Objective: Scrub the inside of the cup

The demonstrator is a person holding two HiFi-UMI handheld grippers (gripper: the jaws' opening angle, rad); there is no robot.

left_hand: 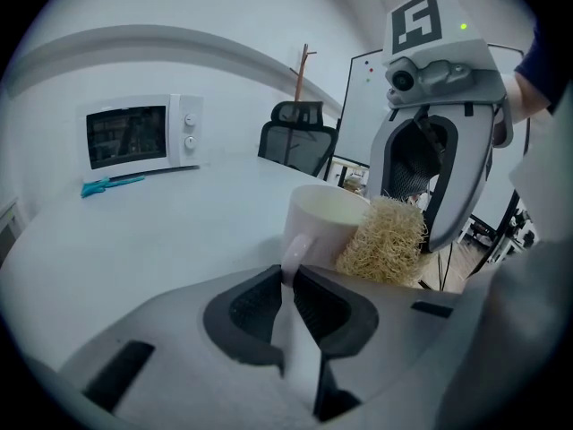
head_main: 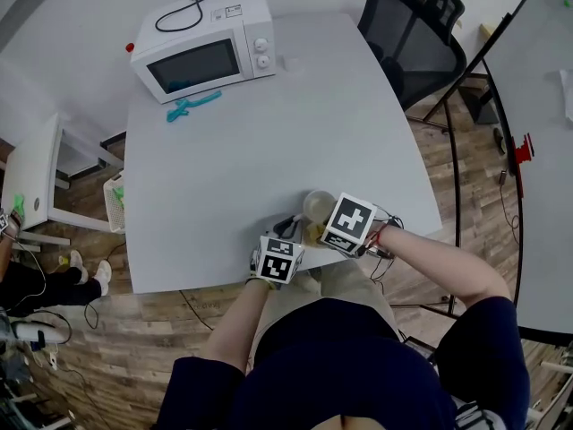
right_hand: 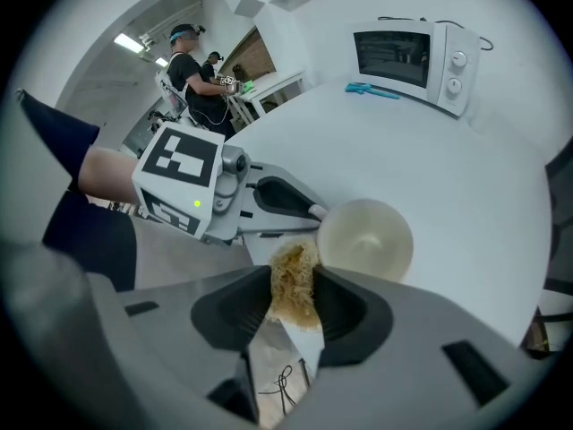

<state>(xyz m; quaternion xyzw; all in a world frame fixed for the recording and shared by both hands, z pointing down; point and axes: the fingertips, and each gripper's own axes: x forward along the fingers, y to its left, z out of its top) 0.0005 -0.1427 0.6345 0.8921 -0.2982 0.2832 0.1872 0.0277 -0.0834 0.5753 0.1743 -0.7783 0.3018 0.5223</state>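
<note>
A cream cup (head_main: 317, 205) (left_hand: 324, 227) (right_hand: 365, 238) stands upright near the table's front edge. My left gripper (left_hand: 288, 280) (head_main: 285, 231) (right_hand: 315, 211) is shut on the cup's handle (left_hand: 294, 258) from the near left side. My right gripper (right_hand: 294, 280) (head_main: 315, 235) (left_hand: 421, 240) is shut on a straw-coloured loofah scrubber (right_hand: 293, 285) (left_hand: 385, 240) (head_main: 312, 234). The scrubber hangs just outside the cup's near rim, beside its wall, not inside it. The cup's inside looks empty in the right gripper view.
The white table (head_main: 269, 150) carries a white microwave (head_main: 204, 50) (left_hand: 139, 134) (right_hand: 414, 54) at the far left with a teal tool (head_main: 190, 106) (left_hand: 109, 184) in front of it. A black office chair (head_main: 414, 30) stands at the far right. People (right_hand: 199, 74) stand at another table.
</note>
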